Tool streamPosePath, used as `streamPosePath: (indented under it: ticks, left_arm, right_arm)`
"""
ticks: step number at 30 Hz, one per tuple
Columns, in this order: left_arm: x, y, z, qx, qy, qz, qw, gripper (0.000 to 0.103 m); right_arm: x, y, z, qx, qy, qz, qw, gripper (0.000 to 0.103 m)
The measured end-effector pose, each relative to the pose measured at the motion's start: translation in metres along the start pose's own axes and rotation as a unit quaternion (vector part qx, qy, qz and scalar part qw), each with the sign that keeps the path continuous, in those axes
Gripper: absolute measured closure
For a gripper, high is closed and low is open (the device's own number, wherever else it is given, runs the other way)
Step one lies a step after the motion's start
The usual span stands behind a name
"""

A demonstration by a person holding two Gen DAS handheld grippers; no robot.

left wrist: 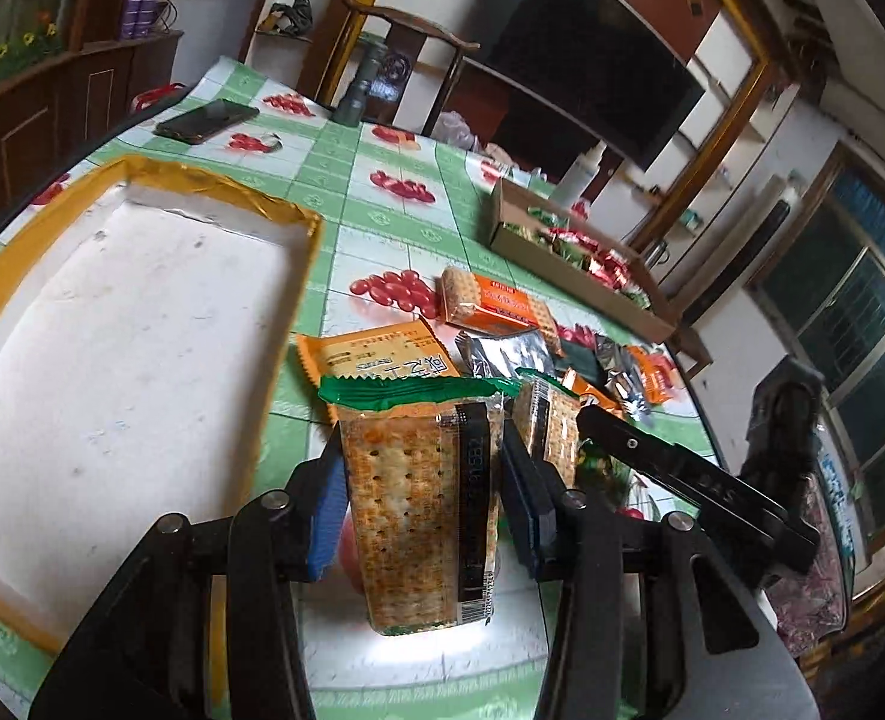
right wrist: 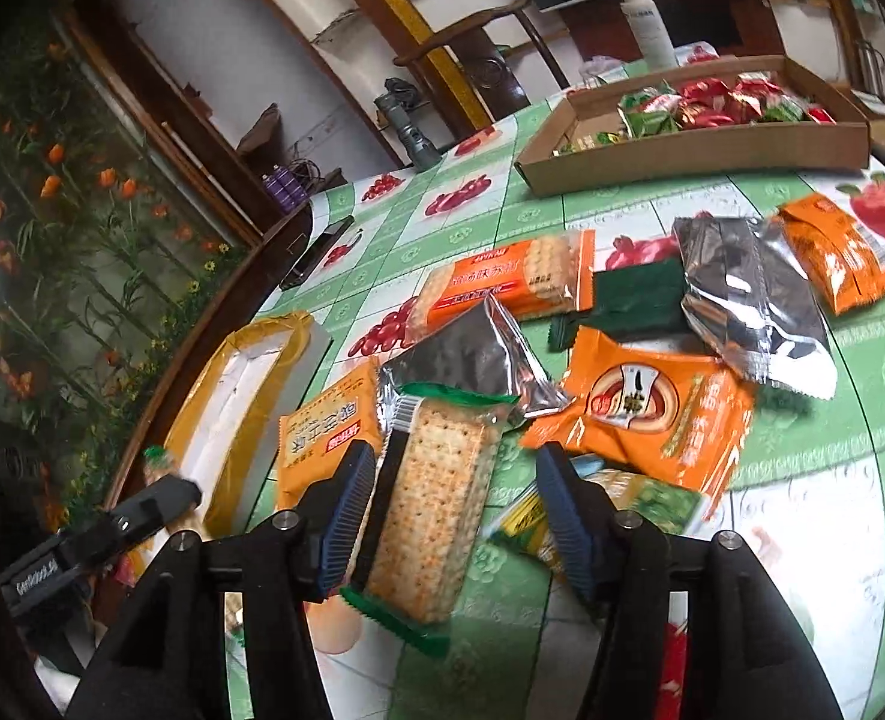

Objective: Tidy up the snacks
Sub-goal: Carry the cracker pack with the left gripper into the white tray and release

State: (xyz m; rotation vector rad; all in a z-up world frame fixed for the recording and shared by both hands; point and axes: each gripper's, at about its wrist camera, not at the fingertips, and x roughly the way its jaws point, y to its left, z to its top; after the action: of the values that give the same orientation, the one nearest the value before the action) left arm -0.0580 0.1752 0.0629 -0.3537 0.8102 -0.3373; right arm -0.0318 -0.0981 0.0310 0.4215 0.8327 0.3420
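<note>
My left gripper point(left wrist: 421, 504) is shut on a green-topped cracker pack point(left wrist: 418, 510), held upright just right of the gold-rimmed white box point(left wrist: 298, 276). My right gripper point(right wrist: 454, 516) is open, its jaws on either side of a second green cracker pack point(right wrist: 436, 504) that lies on the table; that pack also shows in the left wrist view point(left wrist: 550, 426). Beyond lie orange cracker packs point(right wrist: 505, 288), an orange snack bag point(right wrist: 652, 414), silver pouches point(right wrist: 748, 306) and a dark green pack point(right wrist: 634, 300).
A cardboard tray point(right wrist: 700, 150) holding red and green candies stands at the far side, with a white pump bottle point(right wrist: 649, 18) behind it. A phone point(left wrist: 205, 120) and a flashlight point(left wrist: 358, 90) lie near the far table edge. A wooden chair point(left wrist: 412, 54) stands beyond.
</note>
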Motion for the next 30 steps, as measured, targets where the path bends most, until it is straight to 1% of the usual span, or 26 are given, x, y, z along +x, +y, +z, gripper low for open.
streamPosePath:
  ticks: [1,4,5,7,9,10,12,13,14,15,16,20,23,26,30]
  left_arm:
    - [-0.005,0.002,-0.001,-0.001,-0.005,-0.002,1.0,0.06]
    - [-0.016,0.007,-0.003,0.0,-0.018,-0.006,0.9998,0.06]
    - [-0.022,0.009,-0.004,0.0,-0.024,-0.008,0.9997,0.06]
    - [-0.03,0.015,-0.004,-0.002,-0.033,-0.008,0.9994,0.06]
    - [-0.039,0.022,-0.003,-0.005,-0.044,-0.002,0.999,0.06]
    - [-0.043,0.026,-0.003,-0.006,-0.049,0.002,0.9988,0.06]
    - [-0.05,0.037,-0.001,-0.014,-0.058,0.009,0.9982,0.06]
    - [-0.052,0.042,-0.001,-0.017,-0.06,0.011,0.998,0.059]
    - [-0.055,0.048,0.0,-0.02,-0.062,0.016,0.9977,0.059]
    - [-0.057,0.053,0.001,-0.022,-0.065,0.021,0.9974,0.059]
    - [-0.059,0.058,0.002,-0.025,-0.068,0.027,0.997,0.059]
    - [-0.066,0.084,0.005,-0.045,-0.072,0.046,0.9953,0.059]
    - [-0.059,0.099,0.006,-0.056,-0.062,0.067,0.9942,0.059]
    - [-0.05,0.109,0.008,-0.057,-0.053,0.098,0.9921,0.059]
    - [-0.042,0.122,0.008,-0.058,-0.048,0.136,0.9879,0.059]
  right_arm:
    - [0.001,0.002,-0.001,0.0,0.001,-0.006,1.0,0.04]
    - [0.008,0.016,-0.004,-0.018,0.01,-0.034,0.999,0.04]
    - [0.01,0.025,-0.005,-0.033,0.01,-0.053,0.998,0.04]
    - [0.011,0.036,-0.006,-0.053,0.004,-0.08,0.995,0.04]
    - [0.018,0.049,-0.006,-0.075,0.007,-0.119,0.99,0.04]
    - [0.024,0.052,-0.005,-0.081,0.015,-0.134,0.987,0.038]
    - [0.04,0.054,-0.006,-0.09,0.042,-0.158,0.983,0.038]
    - [0.044,0.053,-0.007,-0.09,0.046,-0.161,0.982,0.041]
    - [0.046,0.054,-0.009,-0.093,0.046,-0.167,0.981,0.048]
    - [0.046,0.056,-0.01,-0.095,0.045,-0.171,0.98,0.051]
    - [0.045,0.057,-0.01,-0.094,0.044,-0.168,0.98,0.055]
    - [0.033,0.062,-0.013,-0.089,0.035,-0.161,0.982,0.056]
    - [0.018,0.069,-0.012,-0.077,0.024,-0.146,0.986,0.056]
    - [0.01,0.086,-0.009,-0.076,0.026,-0.11,0.991,0.056]
    - [0.018,0.124,-0.013,-0.093,0.052,-0.05,0.993,0.056]
